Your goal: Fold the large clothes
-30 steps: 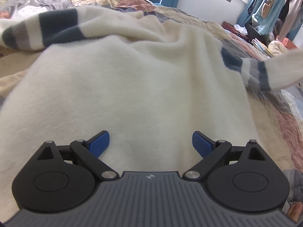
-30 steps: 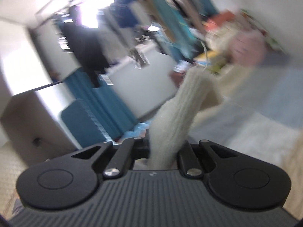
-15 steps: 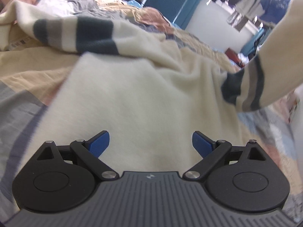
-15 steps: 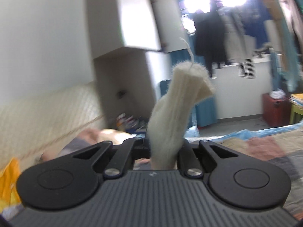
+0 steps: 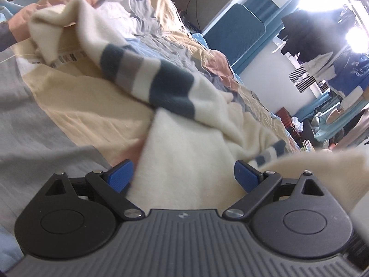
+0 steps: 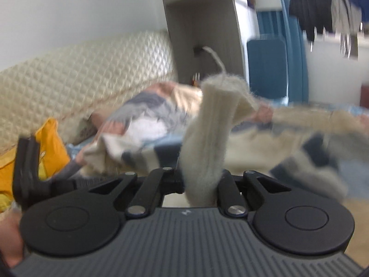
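One cream sweater [image 5: 184, 152] with two striped sleeves: right fingers [image 6: 200, 180] pinch it, left fingers [image 5: 183, 176] spread.

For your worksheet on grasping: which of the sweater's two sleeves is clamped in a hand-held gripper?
The raised sleeve, pinched by the right hand-held gripper. The other sleeve lies loose across the bed.
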Action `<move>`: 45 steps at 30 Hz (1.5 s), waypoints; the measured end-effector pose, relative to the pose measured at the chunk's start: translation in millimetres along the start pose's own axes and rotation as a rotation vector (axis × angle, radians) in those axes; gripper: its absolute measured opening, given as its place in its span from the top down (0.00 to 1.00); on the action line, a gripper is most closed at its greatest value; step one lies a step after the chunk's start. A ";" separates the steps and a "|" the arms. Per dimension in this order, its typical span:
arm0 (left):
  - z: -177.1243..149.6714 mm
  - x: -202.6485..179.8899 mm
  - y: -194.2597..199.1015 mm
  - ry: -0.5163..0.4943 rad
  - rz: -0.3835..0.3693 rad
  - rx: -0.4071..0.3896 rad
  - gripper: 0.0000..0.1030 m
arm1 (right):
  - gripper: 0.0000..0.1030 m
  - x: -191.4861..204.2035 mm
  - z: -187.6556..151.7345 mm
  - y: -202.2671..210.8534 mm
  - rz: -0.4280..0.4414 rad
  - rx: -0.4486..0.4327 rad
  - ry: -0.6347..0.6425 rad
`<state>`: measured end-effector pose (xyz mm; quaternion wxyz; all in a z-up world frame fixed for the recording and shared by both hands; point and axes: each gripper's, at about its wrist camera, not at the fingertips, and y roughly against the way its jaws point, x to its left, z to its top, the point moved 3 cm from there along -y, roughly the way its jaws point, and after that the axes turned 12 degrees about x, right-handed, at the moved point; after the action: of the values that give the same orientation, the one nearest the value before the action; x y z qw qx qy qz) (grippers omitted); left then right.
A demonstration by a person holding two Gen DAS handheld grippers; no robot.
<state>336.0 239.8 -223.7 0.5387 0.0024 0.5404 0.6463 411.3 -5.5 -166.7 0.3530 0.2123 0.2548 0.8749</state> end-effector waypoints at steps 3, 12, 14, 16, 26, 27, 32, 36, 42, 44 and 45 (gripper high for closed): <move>2.8 5.9 -2.8 0.015 -0.004 0.008 0.06 | 0.88 9.0 -25.0 -15.6 0.006 0.056 0.020; -4.6 -7.5 -3.6 -0.038 0.006 -0.008 0.06 | 0.82 20.0 -58.5 -39.9 0.043 0.176 0.008; -6.4 -7.1 2.7 -0.032 0.025 -0.049 0.06 | 0.73 22.4 -58.6 -40.2 0.046 0.189 0.009; -7.5 -7.0 9.8 -0.043 0.028 -0.081 0.06 | 0.46 28.1 -58.8 -36.3 0.053 0.188 0.031; -29.4 -41.7 23.2 -0.185 -0.049 -0.109 0.07 | 0.44 31.0 -64.3 23.3 0.093 0.177 0.077; -33.8 -48.7 23.7 -0.221 -0.050 -0.108 0.08 | 0.44 26.8 -65.8 30.2 0.095 0.174 0.070; -59.3 -72.3 19.2 -0.346 -0.035 -0.110 0.08 | 0.44 -6.8 -66.0 42.2 0.038 0.146 -0.004; -76.8 -79.1 -6.3 -0.387 -0.008 -0.029 0.08 | 0.44 -49.1 -64.9 23.3 -0.032 0.138 -0.128; -101.6 -91.3 -55.2 -0.476 0.049 0.084 0.08 | 0.43 -98.9 -77.8 3.6 -0.169 0.093 -0.303; -108.2 -90.1 -72.4 -0.493 0.085 0.121 0.08 | 0.43 -103.5 -85.4 6.6 -0.176 0.078 -0.311; -110.6 -89.6 -79.7 -0.502 0.107 0.134 0.08 | 0.43 -103.9 -87.5 7.1 -0.186 0.070 -0.303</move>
<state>364.2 87.1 -273.7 0.6194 0.2271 0.4308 0.6158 428.1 -111.2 -250.6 0.4591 0.3294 0.2472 0.7872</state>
